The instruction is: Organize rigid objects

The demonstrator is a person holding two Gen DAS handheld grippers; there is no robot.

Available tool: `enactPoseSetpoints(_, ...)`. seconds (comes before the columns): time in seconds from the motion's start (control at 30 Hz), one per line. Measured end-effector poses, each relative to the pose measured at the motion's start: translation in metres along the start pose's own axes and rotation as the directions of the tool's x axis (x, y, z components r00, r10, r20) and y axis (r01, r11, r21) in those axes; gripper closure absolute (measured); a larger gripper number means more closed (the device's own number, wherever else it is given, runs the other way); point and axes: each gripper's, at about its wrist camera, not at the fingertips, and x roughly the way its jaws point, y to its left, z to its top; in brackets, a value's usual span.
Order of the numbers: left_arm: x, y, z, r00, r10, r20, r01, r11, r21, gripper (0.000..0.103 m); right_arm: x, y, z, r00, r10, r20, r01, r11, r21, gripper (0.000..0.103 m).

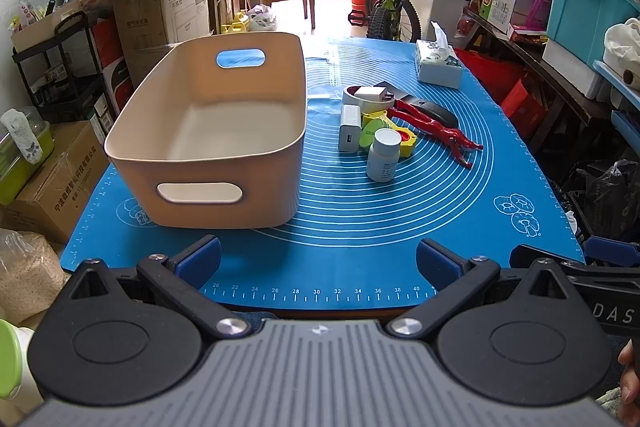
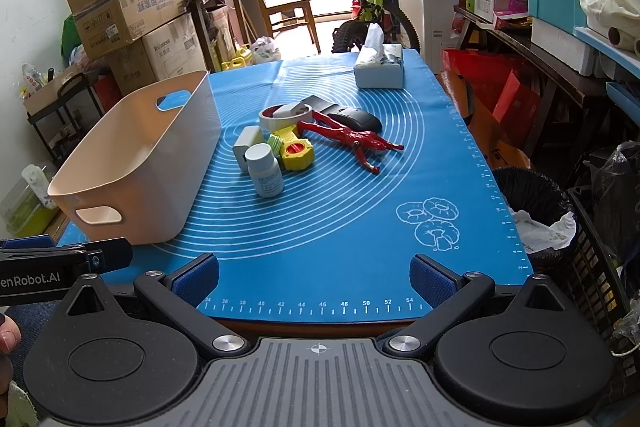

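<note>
Left gripper (image 1: 318,253): jaws are standing wide apart, holding nothing and touching nothing, hovering over the near edge of the blue mat (image 1: 360,223).
Beige bin (image 1: 260,195): sitting empty ahead and left of the left fingertip, well clear of it.
Loose pile: lying ahead and slightly right of these jaws; the white pill bottle (image 1: 383,155) is standing nearest, with the white charger (image 1: 349,127), yellow toy (image 1: 406,143) and red figure (image 1: 432,129) just behind.
Right gripper (image 2: 315,269): jaws are likewise gaping wide, gripping nothing, hanging above the mat's (image 2: 340,227) near edge.
Bin (image 2: 132,163): resting far ahead-left of this gripper.
Pile: the bottle (image 2: 267,171) is standing straight ahead and slightly left, with the figure (image 2: 352,139) lying beyond it, well apart from the fingers.
</note>
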Motion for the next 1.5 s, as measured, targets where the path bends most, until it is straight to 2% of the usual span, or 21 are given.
enactPoseSetpoints(1.5,-0.0017,0.0002,0.0026,1.000,-0.001,0.002,0.001,1.000,-0.001,0.001,0.0027,0.0025,0.0008,1.000,-0.005,-0.003,0.005,1.000,-0.002,0.003)
